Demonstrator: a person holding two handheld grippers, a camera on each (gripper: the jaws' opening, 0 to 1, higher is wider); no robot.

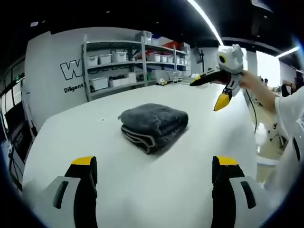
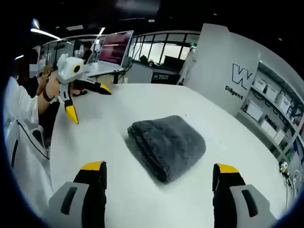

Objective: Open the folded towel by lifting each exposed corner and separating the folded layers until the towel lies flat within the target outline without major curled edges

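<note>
A dark grey towel (image 1: 154,126) (image 2: 166,145) lies folded into a thick pad near the middle of the white table (image 1: 95,128) (image 2: 104,137), its layered edges facing the left gripper view. My left gripper (image 1: 154,164) (image 2: 90,103) is open, held above the table short of the towel. My right gripper (image 2: 159,170) (image 1: 209,92) is also open, hovering on the towel's other side. Neither touches the towel, and nothing sits between either pair of jaws.
Metal shelving with white bins (image 1: 123,66) stands beyond the table's far edge, beside a white wall panel with lettering (image 2: 237,80). A person's white sleeve (image 1: 289,109) (image 2: 21,109) borders the table. A monitor (image 2: 115,47) sits on a desk behind.
</note>
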